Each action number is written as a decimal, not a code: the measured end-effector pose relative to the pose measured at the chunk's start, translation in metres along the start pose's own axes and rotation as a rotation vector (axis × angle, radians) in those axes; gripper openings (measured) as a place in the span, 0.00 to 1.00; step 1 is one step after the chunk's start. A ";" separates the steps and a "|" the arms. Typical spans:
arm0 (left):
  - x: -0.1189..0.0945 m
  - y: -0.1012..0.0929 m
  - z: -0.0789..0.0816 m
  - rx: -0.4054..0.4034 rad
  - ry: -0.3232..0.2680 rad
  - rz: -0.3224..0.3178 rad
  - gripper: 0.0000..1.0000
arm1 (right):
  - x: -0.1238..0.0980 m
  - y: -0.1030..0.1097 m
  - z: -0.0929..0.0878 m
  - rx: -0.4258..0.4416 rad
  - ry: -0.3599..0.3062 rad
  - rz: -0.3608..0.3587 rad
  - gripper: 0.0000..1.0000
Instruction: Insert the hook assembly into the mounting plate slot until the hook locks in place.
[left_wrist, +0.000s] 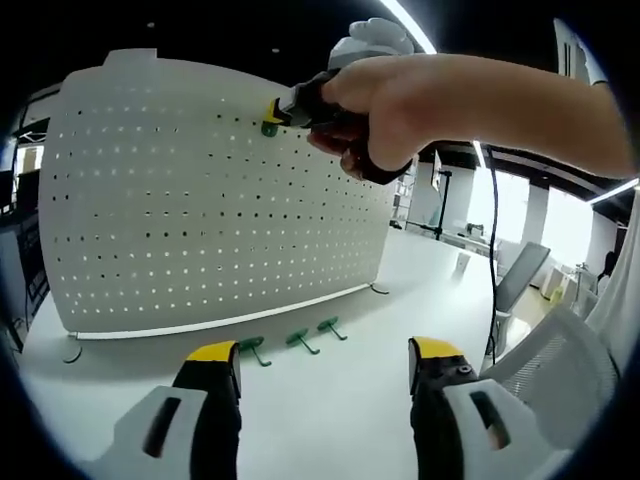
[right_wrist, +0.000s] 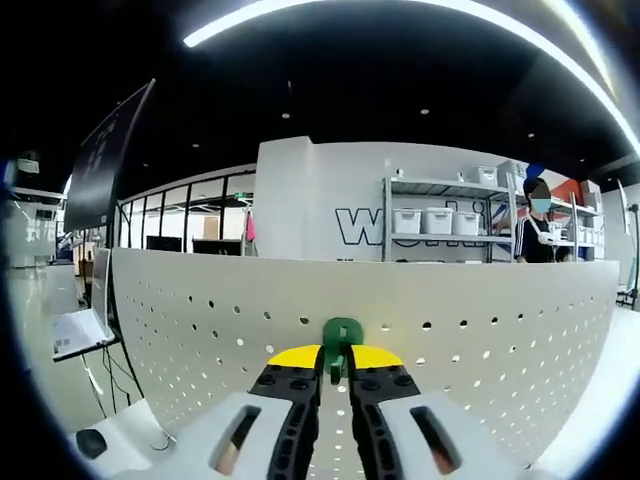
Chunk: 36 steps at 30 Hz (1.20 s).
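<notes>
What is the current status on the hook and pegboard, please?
Right gripper shut on green hook, held at the pegboard. Left gripper open, holding nothing, over the table. Three spare hooks at board's base. Nothing in the way.

An open-plan lab or workshop with long white ceiling light strips (right_wrist: 400, 10). A metal shelving rack of white storage bins (right_wrist: 435, 225) lines one wall; glass-partitioned rooms (right_wrist: 190, 225) stand beyond.

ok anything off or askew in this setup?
Nothing stands out. The pegboard stands upright, three spare green hooks lie at its foot on the table, and the right gripper holds a green hook against the holes.
</notes>
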<state>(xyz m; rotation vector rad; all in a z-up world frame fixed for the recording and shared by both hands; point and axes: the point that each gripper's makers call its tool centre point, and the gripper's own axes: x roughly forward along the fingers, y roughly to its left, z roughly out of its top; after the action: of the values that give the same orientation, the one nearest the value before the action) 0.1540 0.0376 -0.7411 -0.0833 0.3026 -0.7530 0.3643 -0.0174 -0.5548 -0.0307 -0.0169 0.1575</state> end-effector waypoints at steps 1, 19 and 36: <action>0.000 0.000 0.000 -0.001 0.000 -0.002 0.70 | 0.000 0.000 0.000 0.007 0.000 0.003 0.07; 0.000 0.001 -0.003 -0.013 0.013 -0.001 0.70 | -0.010 0.020 0.004 0.061 -0.044 0.270 0.35; 0.000 0.002 -0.006 -0.008 0.027 0.008 0.70 | -0.017 0.023 0.004 0.041 -0.066 0.381 0.46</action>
<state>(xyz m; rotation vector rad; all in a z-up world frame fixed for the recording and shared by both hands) 0.1539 0.0390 -0.7471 -0.0794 0.3312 -0.7455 0.3435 0.0029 -0.5516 0.0130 -0.0738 0.5393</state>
